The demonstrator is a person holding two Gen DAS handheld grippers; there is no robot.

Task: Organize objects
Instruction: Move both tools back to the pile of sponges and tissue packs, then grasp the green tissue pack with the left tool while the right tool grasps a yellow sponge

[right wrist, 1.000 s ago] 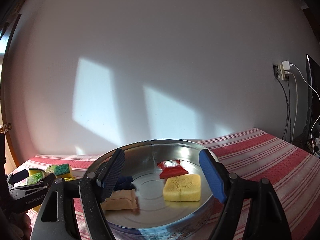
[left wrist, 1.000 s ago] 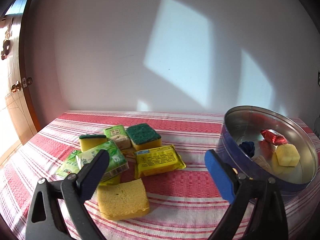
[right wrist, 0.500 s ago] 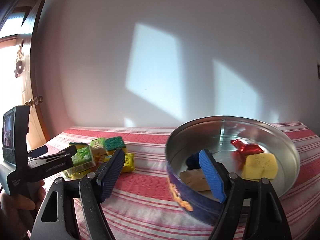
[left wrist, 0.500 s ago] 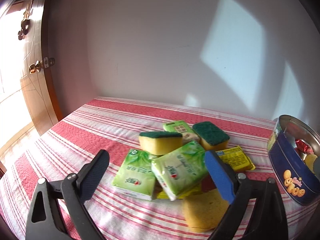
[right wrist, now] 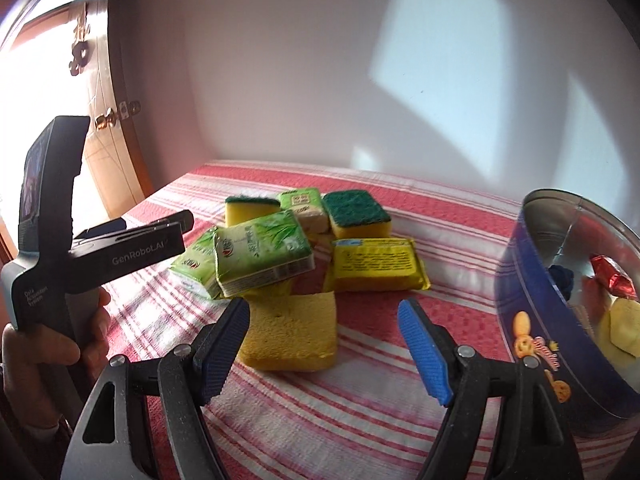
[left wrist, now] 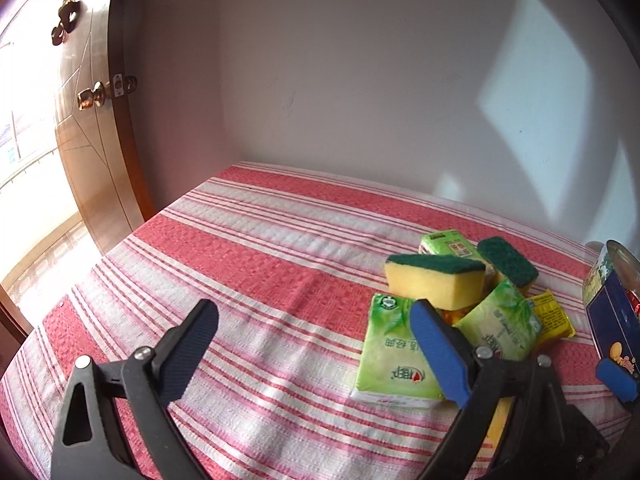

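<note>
A pile of packs and sponges lies on the red-striped tablecloth (left wrist: pixel 256 248): two green tissue packs (right wrist: pixel 262 256) (left wrist: pixel 390 356), green-topped yellow sponges (left wrist: pixel 436 280) (right wrist: pixel 356 216), a yellow packet (right wrist: pixel 376 266) and a plain yellow sponge (right wrist: pixel 296 332). My right gripper (right wrist: pixel 323 310) is open, low over the cloth, with the plain sponge just ahead of its fingertips. My left gripper (left wrist: pixel 314 310) is open and empty, over bare cloth left of the pile; its right finger (left wrist: pixel 440 352) overlaps the nearer tissue pack. The blue biscuit tin (right wrist: pixel 532 320) stands at the right.
Inside the tin lie a red wrapped sweet (right wrist: pixel 612 280), a yellow sponge piece (right wrist: pixel 624 328) and a dark blue item (right wrist: pixel 562 276). A hand (right wrist: pixel 60 344) holds the left gripper (right wrist: pixel 156 226). A wooden door (left wrist: pixel 92 160) stands left; a white wall runs behind the table.
Both views have swung left. The tin has slid to the right edge, the pile now fills the right wrist view, and the left gripper faces bare cloth. Both grippers stayed open.
</note>
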